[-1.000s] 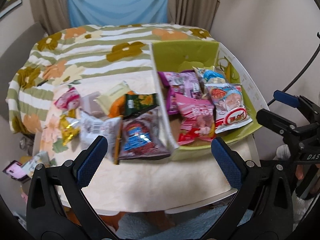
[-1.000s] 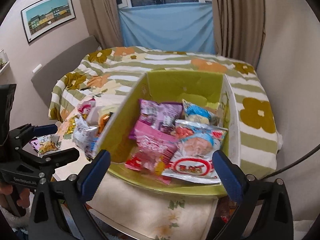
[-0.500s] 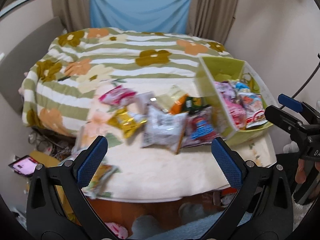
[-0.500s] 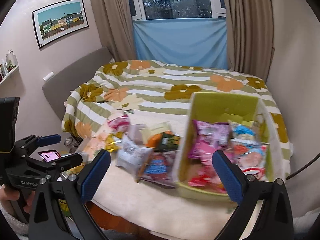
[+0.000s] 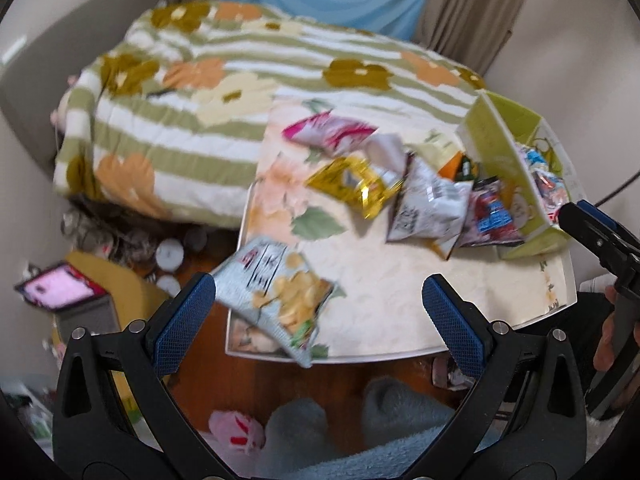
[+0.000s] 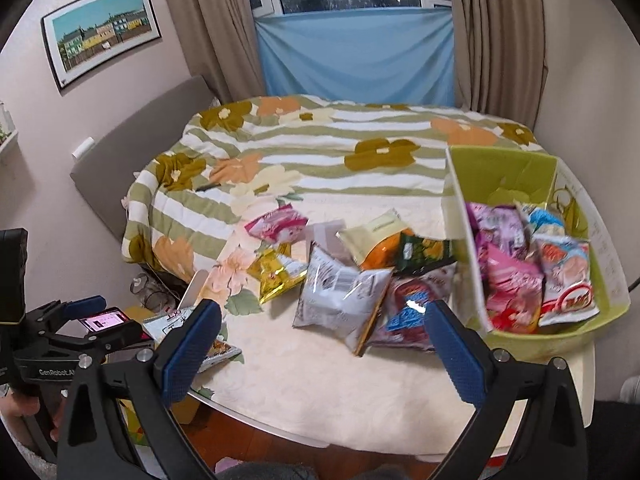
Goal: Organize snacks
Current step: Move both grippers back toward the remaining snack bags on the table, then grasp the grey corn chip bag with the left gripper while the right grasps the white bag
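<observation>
Several snack bags lie loose on the white table (image 6: 304, 376): a pink bag (image 6: 276, 224), a gold bag (image 6: 276, 274), a silver bag (image 6: 340, 300), a red-blue bag (image 6: 412, 312). A chips bag (image 5: 276, 292) lies at the table's near left corner. A green box (image 6: 560, 336) at the right holds several bags. My left gripper (image 5: 320, 316) is open and empty, just in front of the chips bag. My right gripper (image 6: 324, 344) is open and empty above the table's front edge.
A flowered striped blanket (image 6: 320, 156) covers the bed behind the table. A phone with a pink screen (image 5: 56, 292) sits on a low stand at the left. The wooden floor (image 5: 280, 380) and a grey rug lie below the table's front edge.
Both grippers have pulled back and swung left. The left view has gone from the green box to the table's left corner and the chips bag. Both stay open.
</observation>
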Demonstrator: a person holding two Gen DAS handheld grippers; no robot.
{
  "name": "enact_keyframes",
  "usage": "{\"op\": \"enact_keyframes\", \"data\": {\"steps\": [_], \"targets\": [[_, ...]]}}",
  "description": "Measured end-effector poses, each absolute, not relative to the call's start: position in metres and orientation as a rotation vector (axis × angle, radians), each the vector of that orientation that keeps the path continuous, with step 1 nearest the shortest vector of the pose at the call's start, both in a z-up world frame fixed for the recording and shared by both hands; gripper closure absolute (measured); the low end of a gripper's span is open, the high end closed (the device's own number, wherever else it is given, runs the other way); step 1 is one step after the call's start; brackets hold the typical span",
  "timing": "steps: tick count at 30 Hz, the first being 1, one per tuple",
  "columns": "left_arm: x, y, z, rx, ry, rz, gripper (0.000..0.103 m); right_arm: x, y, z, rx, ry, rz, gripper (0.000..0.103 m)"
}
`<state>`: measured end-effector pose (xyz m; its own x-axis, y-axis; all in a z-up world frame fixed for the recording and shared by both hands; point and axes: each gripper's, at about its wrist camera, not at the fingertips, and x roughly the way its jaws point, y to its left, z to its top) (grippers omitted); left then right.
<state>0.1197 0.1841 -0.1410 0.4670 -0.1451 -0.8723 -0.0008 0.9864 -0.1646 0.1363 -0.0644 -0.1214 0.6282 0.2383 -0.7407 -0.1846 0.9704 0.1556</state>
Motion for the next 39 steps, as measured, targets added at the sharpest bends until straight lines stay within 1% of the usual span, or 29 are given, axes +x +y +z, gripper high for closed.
{"op": "enact_keyframes", "data": {"steps": [5,9,19,26,31,33,35,39], "targets": [[0.119,0.192,-0.175,-0.226,1.154,-0.024,0.001,0.141,-0.047,-0.134,0.011,0.893,0.252,0.002],[0.122,0.193,-0.197,-0.277,1.178,0.061,0.001,0.155,-0.043,-0.147,-0.057,0.917,0.293,0.002],[0.145,0.179,-0.235,-0.388,1.204,0.257,0.001,0.194,-0.031,-0.186,-0.340,0.949,0.468,0.002],[0.165,0.170,-0.262,-0.371,1.220,0.385,0.001,0.210,-0.018,-0.217,-0.610,0.926,0.563,0.002],[0.175,0.170,-0.275,-0.358,1.237,0.444,0.010,0.219,-0.012,-0.235,-0.694,0.925,0.623,0.002],[0.178,0.169,-0.280,-0.365,1.251,0.453,0.020,0.222,-0.009,-0.242,-0.711,0.931,0.640,0.002],[0.179,0.168,-0.284,-0.371,1.259,0.456,0.023,0.226,-0.008,-0.248,-0.720,0.940,0.652,0.002],[0.180,0.162,-0.286,-0.351,1.263,0.458,0.024,0.228,-0.004,-0.258,-0.765,0.934,0.657,0.002]]}}
